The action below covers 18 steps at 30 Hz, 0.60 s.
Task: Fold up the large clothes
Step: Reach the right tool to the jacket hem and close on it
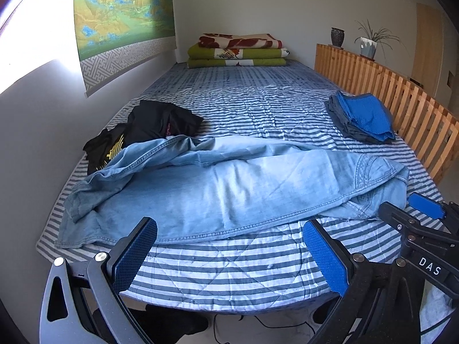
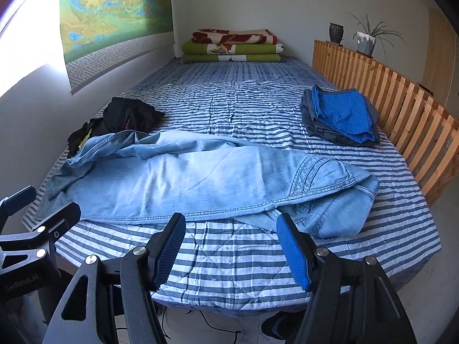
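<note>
Light-blue denim jeans [image 1: 229,183] lying lengthwise across the near part of the bed, legs folded one over the other, waistband end [image 2: 338,183] sitting toward the right, hems [image 1: 74,229] trailing toward the left edge. Resting on a grey-and-white striped quilted bedspread [image 1: 229,266], with a bare strip of stripes showing between the denim and the near edge.

Left gripper [image 1: 229,255] hovering just short of that near seam, blue-padded fingers [image 1: 324,255] spread wide, gripping nothing, touching no cloth. Right gripper [image 2: 231,246] hanging likewise over the bedspread's front edge, fingers [image 2: 292,252] parted wide and empty, tips close to the crumpled waistband but apart from it. Showing up at the right edge of the left wrist view and at the left edge of the right wrist view, each gripper beside the other.

Lying crumpled at the far left, just behind and partly under the jeans' hems: black T-shirt with a yellow print [image 1: 143,132]. Sitting near the wooden slatted rail [image 1: 401,109] on the right, well apart from the jeans: a folded stack of bright blue and dark grey garments [image 2: 338,117]. Stacked at the far end: folded green and red-patterned blankets [image 1: 238,50]. Hanging on the left wall: a green-and-gold landscape scroll [image 1: 120,14]. Standing on top of the rail: a dark vase [image 1: 337,36] and a potted plant [image 1: 370,43].
</note>
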Motion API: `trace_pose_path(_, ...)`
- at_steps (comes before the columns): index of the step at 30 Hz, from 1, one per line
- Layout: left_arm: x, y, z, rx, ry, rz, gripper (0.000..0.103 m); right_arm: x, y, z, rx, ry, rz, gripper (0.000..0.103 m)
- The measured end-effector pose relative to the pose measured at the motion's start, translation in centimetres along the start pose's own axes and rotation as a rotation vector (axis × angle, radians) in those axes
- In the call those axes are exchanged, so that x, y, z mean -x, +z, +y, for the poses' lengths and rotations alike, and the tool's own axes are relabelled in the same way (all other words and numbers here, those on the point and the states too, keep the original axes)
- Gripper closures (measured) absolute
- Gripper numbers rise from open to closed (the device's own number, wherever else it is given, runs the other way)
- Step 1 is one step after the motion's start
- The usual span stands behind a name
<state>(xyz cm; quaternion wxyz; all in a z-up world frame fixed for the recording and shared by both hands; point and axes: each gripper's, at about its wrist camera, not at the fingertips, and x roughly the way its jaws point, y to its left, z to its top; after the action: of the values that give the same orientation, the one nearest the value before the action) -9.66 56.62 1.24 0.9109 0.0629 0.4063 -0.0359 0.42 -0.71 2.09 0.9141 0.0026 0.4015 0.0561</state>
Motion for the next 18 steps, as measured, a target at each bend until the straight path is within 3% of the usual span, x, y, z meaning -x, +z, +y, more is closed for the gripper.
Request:
trace_pose_path(5,-2.0,0.3,0.4,-0.001,-0.018,0.02,0.0,-0.8,-0.1,-4.7,-0.085,-0.094,0.018,0.041)
trace_pose_path(10,-5.6,0.6,-0.8,-0.059,-0.013,0.063,0.0,-3.7,0.4,-14.0,-0.247,-0.234,0.076,0.041)
trace_pose_path(13,-8.4,0.8,-2.2,-0.102,-0.06,0.111,0.0,-6.5,0.7,-18.8,-0.291,-0.315,0.135,0.041)
trace_pose_path(18,-12.4,0.8,-5.4,-0.183,-0.108,0.154,0.0,-10.7,1.1,-25.8,-0.411,-0.316,0.227,0.041)
